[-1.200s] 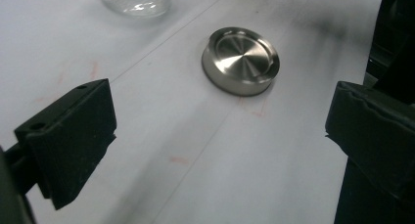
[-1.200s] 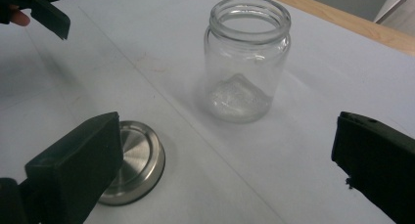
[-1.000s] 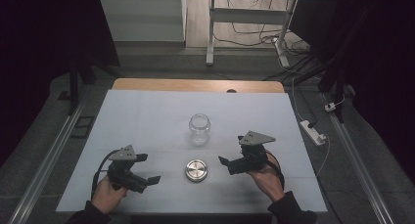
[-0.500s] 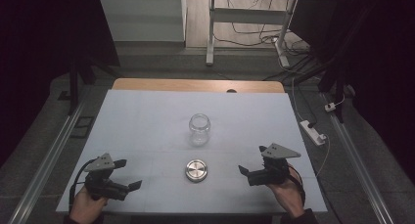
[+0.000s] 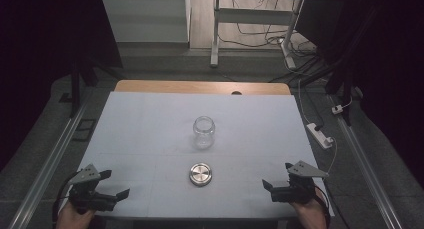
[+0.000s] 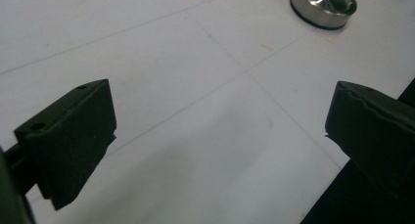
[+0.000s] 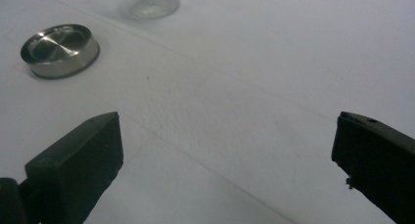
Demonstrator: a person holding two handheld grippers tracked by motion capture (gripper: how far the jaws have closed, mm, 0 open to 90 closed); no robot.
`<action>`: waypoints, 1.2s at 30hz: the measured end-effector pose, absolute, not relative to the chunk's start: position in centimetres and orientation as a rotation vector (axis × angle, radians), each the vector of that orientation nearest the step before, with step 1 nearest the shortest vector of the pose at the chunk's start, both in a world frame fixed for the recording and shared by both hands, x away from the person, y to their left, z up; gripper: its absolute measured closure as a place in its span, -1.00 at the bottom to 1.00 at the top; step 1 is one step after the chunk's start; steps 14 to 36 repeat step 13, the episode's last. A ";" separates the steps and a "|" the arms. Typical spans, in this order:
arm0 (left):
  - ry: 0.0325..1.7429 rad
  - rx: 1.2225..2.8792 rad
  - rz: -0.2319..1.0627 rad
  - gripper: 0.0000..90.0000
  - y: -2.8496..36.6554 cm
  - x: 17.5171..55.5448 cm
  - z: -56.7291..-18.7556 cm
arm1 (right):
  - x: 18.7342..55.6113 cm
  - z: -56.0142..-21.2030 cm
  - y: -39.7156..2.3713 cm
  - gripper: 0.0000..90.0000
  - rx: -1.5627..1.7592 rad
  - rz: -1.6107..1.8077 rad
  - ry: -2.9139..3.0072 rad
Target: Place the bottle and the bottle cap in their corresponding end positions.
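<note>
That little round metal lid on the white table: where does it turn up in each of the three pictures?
High view: the metal lid lies low in the middle, just in front of the glass jar.
Left gripper view: top right corner.
Right gripper view: upper left.
Shared landmark: the jar, whose base sits at the top of the right gripper view.

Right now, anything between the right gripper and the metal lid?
Nothing visible. The right gripper is open at the table's near right corner, and only bare white table surface lies between it and the metal lid. The glass jar stands farther back, off that line.
</note>
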State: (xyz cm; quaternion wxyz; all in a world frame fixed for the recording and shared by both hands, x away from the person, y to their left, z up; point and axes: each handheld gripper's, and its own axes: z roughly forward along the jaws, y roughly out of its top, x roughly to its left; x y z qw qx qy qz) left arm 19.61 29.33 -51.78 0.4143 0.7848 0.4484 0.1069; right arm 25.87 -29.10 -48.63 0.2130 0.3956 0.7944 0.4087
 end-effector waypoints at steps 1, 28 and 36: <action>1.138 1.973 0.278 -1.00 29.5 19.4 -51.9 | 25.7 -48.7 -29.3 -1.00 1.113 1.132 2.200; 1.225 1.990 0.255 -1.00 30.2 19.0 -52.5 | 24.7 -49.7 -30.1 -1.00 1.201 1.077 2.253; 1.225 1.990 0.255 -1.00 30.2 19.0 -52.5 | 24.7 -49.7 -30.1 -1.00 1.201 1.077 2.253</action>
